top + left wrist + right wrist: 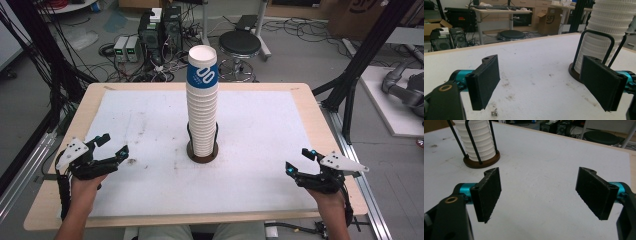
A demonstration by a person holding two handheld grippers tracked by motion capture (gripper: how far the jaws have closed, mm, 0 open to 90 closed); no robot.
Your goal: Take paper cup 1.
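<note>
A tall stack of white paper cups (202,107), the top one banded in blue, stands in a round brown holder (202,155) with black wire uprights at the middle of the white mat. My left gripper (112,146) rests low at the mat's left edge, open, with nothing between its jaws; its view has the cup stack (609,27) and holder off to the right. My right gripper (299,161) sits near the mat's right front, open and empty too; in its view the cup stack (477,142) is far left. My left gripper (544,82) and right gripper (541,195) both face bare mat.
The white mat (150,120) covers a wooden table (320,115), with some dark smudges near the left gripper. Beyond the far edge are a black stool (240,45), computer boxes (160,32) and cables on the floor. Black frame posts (360,60) rise at both sides.
</note>
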